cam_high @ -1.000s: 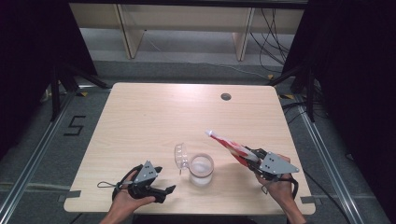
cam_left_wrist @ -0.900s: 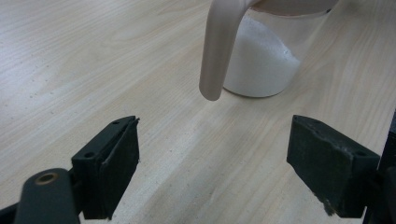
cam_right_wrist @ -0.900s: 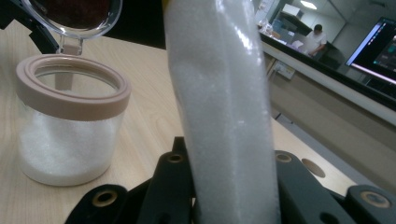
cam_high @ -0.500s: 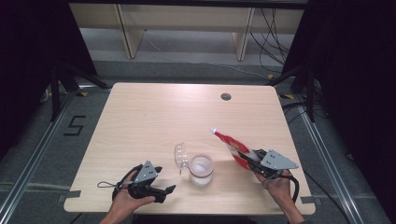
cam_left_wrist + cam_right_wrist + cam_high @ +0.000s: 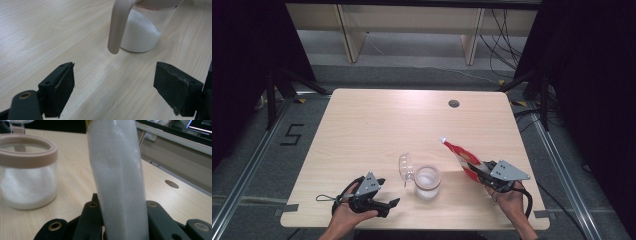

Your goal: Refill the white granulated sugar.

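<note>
The right gripper [image 5: 480, 171] clamps a sugar bag [image 5: 460, 156] tilted clear of the filled jar [image 5: 427, 182]; the left gripper [image 5: 388, 203] rests nearby, jaws apart, holding nothing.

The jar [image 5: 147, 30] is cut off by the top edge in the left gripper view. The pouch [image 5: 117, 177] tip is cropped in the right gripper view, its print unseen.

Broad bare stretch of pale wooden tabletop [image 5: 382, 125] across far and left parts, open for passing. Near front edge, glass jar of white powder with pinkish rim [image 5: 427, 182] and flipped-open clear lid [image 5: 406, 167] blocking middle, between both hands. Small dark round grommet hole [image 5: 454, 103] near far edge.
</note>
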The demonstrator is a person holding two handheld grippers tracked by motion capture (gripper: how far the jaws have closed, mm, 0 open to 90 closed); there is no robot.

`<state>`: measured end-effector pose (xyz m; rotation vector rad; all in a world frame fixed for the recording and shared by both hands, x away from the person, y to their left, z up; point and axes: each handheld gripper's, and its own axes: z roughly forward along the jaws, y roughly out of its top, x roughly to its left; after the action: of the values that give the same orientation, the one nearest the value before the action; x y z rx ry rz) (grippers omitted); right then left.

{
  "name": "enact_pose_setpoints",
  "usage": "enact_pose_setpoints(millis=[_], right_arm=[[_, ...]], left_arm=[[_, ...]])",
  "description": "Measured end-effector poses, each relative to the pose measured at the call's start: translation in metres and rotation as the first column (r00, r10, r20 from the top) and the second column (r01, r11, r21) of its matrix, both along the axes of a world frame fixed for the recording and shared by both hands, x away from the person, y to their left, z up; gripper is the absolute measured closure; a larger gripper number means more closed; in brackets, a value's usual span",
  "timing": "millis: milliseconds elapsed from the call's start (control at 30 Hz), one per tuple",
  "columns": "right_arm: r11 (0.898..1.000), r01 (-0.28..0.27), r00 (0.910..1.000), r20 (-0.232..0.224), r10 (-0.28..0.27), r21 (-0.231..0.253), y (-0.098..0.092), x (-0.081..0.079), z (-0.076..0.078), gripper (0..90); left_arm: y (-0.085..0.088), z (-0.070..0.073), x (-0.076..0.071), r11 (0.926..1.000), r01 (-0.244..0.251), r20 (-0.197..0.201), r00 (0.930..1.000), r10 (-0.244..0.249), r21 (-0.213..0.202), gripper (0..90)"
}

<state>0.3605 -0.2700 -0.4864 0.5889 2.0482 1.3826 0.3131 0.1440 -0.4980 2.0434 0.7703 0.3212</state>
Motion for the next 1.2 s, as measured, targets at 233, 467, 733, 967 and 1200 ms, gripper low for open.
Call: enact_pose_setpoints(millis=[233, 467, 733, 967, 1200], right_arm=[[1.0, 0.009, 0.9997, -0.021, -0.009, 0.01, -0.004, -0.001, 0.002, 77.0], [0.999, 0.03, 0.9991, -0.03, -0.029, 0.026, -0.011, -0.002, 0.003, 76.3], [0.996, 0.065, 0.9964, -0.058, -0.062, 0.054, -0.021, -0.005, 0.002, 75.7], [0.992, 0.1, 0.9929, -0.073, -0.094, 0.076, -0.026, -0.005, -0.001, 74.8], [0.991, 0.1, 0.9913, -0.094, -0.092, 0.086, -0.028, -0.006, 0.0, 72.0]], left_arm=[[0.0, 0.0, 0.0, 1.0, -0.001, 0.0, 1.0, 0.001, -0.002, 16.6], [0.0, 0.0, 0.0, 1.0, 0.0, 0.003, 1.0, 0.0, 0.0, 16.7], [0.0, 0.001, 0.0, 1.0, 0.0, 0.002, 1.0, 0.0, 0.001, 16.7], [0.0, 0.0, 0.0, 1.0, -0.003, 0.002, 1.0, 0.003, -0.006, 16.7], [0.0, 0.0, 0.0, 1.0, -0.001, 0.001, 1.0, 0.001, 0.0, 16.6]])
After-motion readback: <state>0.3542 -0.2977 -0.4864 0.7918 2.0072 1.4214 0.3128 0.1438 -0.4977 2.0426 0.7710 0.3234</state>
